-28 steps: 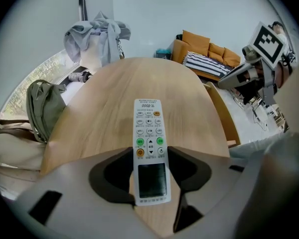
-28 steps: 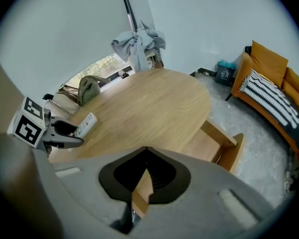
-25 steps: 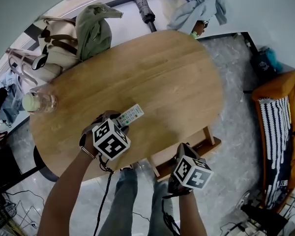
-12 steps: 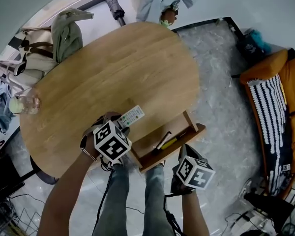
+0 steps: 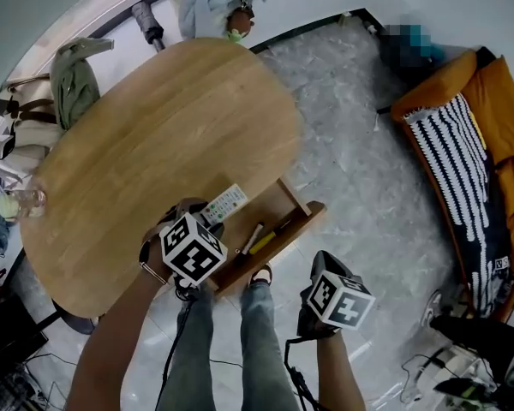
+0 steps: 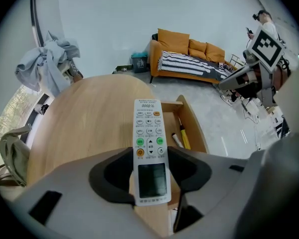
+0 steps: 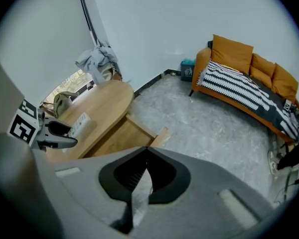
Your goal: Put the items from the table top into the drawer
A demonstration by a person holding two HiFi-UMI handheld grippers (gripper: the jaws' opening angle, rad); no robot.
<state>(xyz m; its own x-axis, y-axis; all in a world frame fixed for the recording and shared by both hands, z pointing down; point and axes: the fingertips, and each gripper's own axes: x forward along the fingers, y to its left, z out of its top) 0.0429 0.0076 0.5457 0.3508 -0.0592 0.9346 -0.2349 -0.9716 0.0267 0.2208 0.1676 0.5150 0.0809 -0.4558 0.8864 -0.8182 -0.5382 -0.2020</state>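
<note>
- Since the earlier frames, the shallow light-wood drawer (image 5: 306, 215) stands further out from the table edge. The oval pale-wood table (image 5: 137, 118) sits higher and further left in the head view.
- Left gripper (image 6: 150, 176): jaws clamped on the display end of the slim white plastic remote control (image 6: 149, 133), lower centre of the left gripper view. The button end juts over the table edge, just beside the drawer.
- Right gripper (image 7: 147, 152): jaws pressed together with nothing between them, lower right of centre in the head view, clear of the drawer.
- Risk: the remote is smooth hard plastic gripped at one end only, so it may pivot or slip when tilted down.
- Risk: the drawer already holds a yellow-handled screwdriver (image 6: 184, 139) and a pale pen-shaped item (image 6: 175, 139). The remote may land across them or strike the front wall.
- Risk: the drawer is unsteadied, so a knock may slide it.
- Surfaces: matte wood grain on table and drawer.
</note>
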